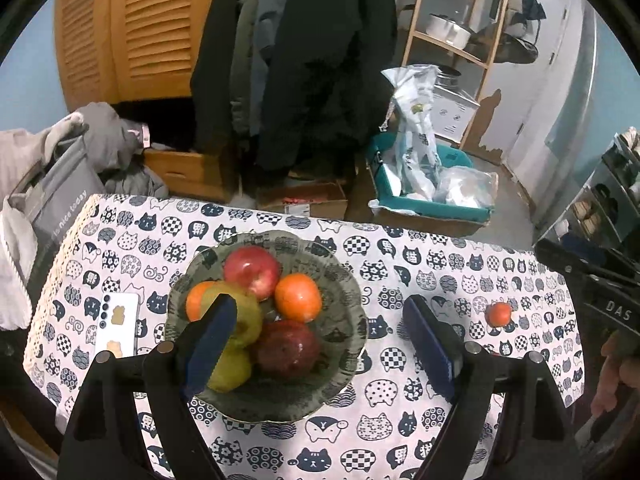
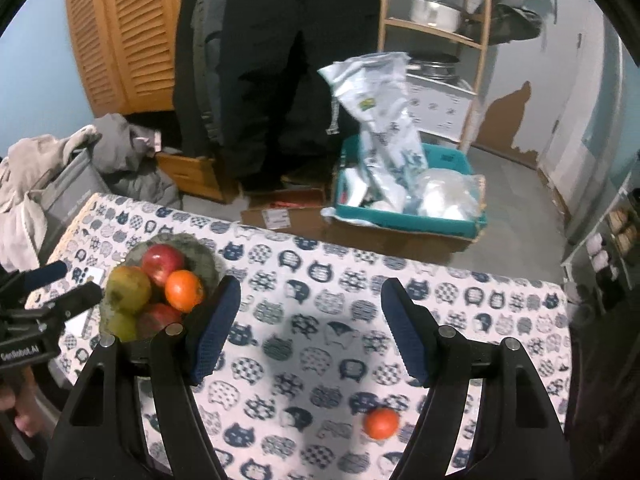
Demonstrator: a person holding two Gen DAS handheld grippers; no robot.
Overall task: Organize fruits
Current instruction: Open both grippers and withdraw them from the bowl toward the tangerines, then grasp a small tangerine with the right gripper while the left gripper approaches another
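**Blue-padded jaws empty over the fruit table**

Blue pads face each other across a wide gap on your left gripper (image 1: 320,340), and nothing sits between them: the jaws stand open above the table. Your right gripper (image 2: 310,336) is the same, jaws apart and empty, with only cloth showing in the gap.

Just past your left gripper's fingers lies the bowl (image 1: 344,292), a grey-green patterned dish resting on the cat-print tablecloth (image 1: 400,400). It holds a heap of fruit: a dark red apple (image 1: 286,350) nearest you, two green pears (image 1: 240,320) partly hidden behind the left pad, an orange (image 1: 298,298) on the right side of the heap, another orange (image 1: 196,300) peeking out at the left, and a bright red apple (image 1: 252,272) at the back.

To the left of the bowl a white phone (image 1: 118,324) lies flat on the cloth.

Still outside the bowl is one small orange fruit (image 2: 382,423). It sits alone on the cloth, well apart from the dish, near the inner side of your right gripper's right finger and touching neither pad. From the left wrist view it shows to the right of the bowl.

Beyond the table's far edge you have cardboard boxes on the floor, a teal bin (image 1: 432,200) stuffed with plastic bags, dark coats hanging (image 1: 312,60), a louvered wooden cabinet (image 1: 132,28) and a wooden shelf rack (image 1: 460,20) with pots.
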